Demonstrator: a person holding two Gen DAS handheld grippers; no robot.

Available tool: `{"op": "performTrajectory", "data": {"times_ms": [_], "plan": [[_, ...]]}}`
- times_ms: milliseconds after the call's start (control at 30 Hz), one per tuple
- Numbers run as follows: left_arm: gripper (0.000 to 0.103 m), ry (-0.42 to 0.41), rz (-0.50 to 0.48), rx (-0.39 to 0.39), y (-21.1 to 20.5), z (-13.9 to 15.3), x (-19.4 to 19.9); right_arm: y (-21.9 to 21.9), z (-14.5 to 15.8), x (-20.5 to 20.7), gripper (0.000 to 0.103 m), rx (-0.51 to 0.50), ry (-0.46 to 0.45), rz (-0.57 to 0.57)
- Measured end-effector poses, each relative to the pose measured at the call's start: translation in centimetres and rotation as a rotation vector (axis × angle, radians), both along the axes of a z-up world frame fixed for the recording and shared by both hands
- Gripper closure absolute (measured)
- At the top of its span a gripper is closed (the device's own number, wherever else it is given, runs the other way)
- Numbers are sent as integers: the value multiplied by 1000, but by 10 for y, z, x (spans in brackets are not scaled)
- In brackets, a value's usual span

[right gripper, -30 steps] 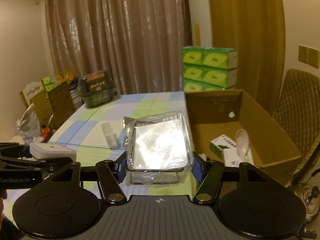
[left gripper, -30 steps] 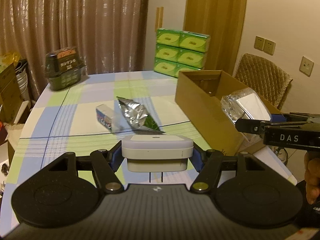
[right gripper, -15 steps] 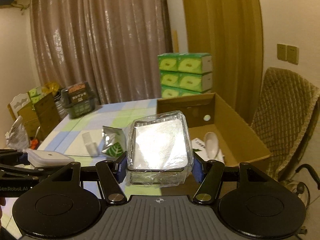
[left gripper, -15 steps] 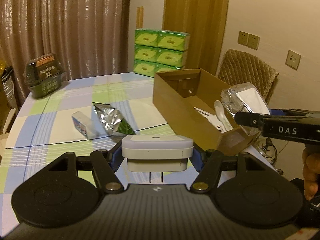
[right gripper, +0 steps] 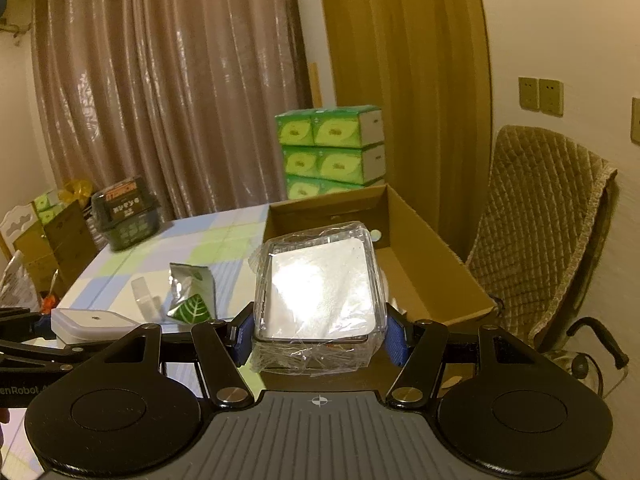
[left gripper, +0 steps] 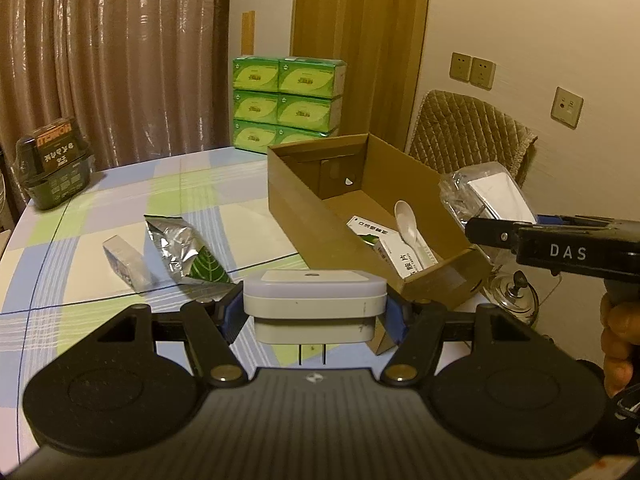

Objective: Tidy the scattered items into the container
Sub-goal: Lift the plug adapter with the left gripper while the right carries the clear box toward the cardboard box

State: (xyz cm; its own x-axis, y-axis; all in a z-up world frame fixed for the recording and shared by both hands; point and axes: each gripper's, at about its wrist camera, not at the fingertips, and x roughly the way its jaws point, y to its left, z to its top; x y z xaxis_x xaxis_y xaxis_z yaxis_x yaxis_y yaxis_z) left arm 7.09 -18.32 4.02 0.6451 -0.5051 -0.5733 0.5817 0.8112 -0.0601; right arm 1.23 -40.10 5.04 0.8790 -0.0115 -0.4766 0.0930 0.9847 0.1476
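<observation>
Cardboard box sits open on the right side of my bench, already with a white spoon and a small white-and-green carton lying in the bottom. My left hand-held gripper is clamped on a flat white lidded case, hanging just in front of the box's near corner. My right hand-held gripper is squeezing a clear plastic-wrapped tray with a white insert, held up over the near end of the box. From the left camera I can see that tray off at the box's right edge. Out on the checked cloth there's a silver foil pouch with a green leaf print, and just beside it on the left a small clear-wrapped pack. Dark basket sits at the far left corner, and green tissue boxes are stacked behind the bench.
</observation>
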Motion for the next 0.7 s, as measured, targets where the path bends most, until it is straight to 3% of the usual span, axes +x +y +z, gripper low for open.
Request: {"op": "performTrajectory", "data": {"times_ms": [700], "plan": [[41, -8, -84, 2, -56, 3, 13, -48, 1, 11, 44, -16, -4, -59]]}}
